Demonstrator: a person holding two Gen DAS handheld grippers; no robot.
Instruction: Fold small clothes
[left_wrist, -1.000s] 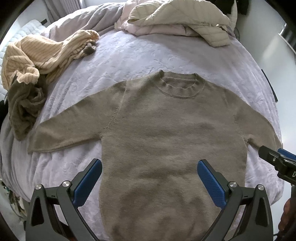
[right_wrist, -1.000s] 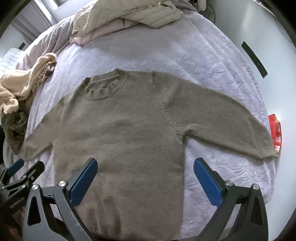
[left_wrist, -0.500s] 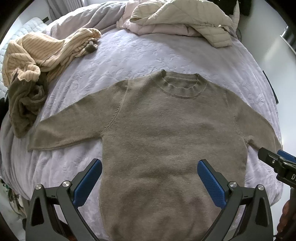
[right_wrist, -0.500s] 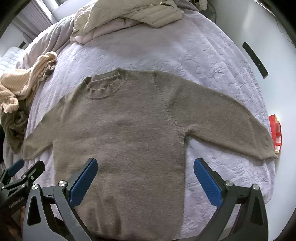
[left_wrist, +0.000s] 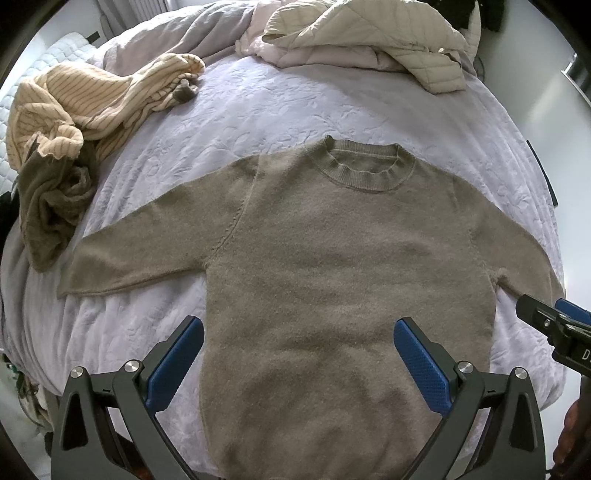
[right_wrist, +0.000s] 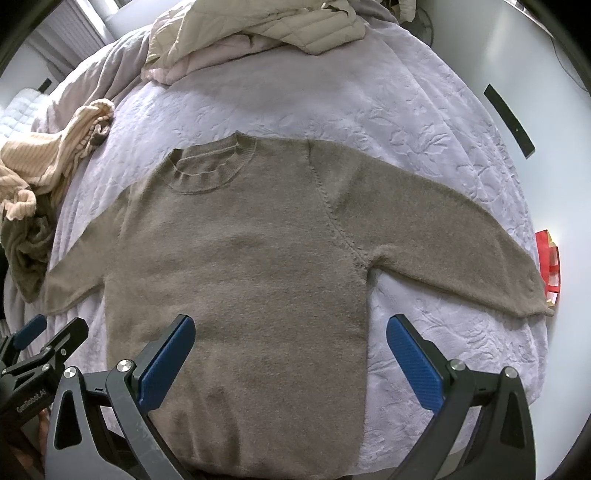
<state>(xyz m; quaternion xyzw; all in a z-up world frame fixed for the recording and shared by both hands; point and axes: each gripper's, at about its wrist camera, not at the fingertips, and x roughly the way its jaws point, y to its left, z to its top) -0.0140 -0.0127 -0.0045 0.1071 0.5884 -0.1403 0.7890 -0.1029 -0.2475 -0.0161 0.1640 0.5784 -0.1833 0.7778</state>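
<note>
A taupe knit sweater (left_wrist: 332, 266) (right_wrist: 243, 266) lies flat and face up on the pale lilac bedspread (left_wrist: 258, 107), collar away from me, both sleeves spread out to the sides. My left gripper (left_wrist: 297, 354) hovers open above the sweater's lower body, nothing between its blue pads. My right gripper (right_wrist: 290, 354) is open too, over the lower right part of the body and the bedspread (right_wrist: 424, 122) beside it. Each gripper shows at the edge of the other's view: the right gripper (left_wrist: 554, 328) beyond the right sleeve, the left gripper (right_wrist: 33, 350) beyond the left sleeve.
A cream striped garment (left_wrist: 85, 107) and an olive one (left_wrist: 51, 206) lie bunched at the bed's left side. A quilted beige jacket (left_wrist: 369, 37) sits on crumpled bedding at the head. The bed's right edge drops to a pale floor with a red item (right_wrist: 550, 262).
Both views have drifted slightly; the sweater sits a little lower in the left wrist view. The sweater itself has not moved and both grippers stay open.
</note>
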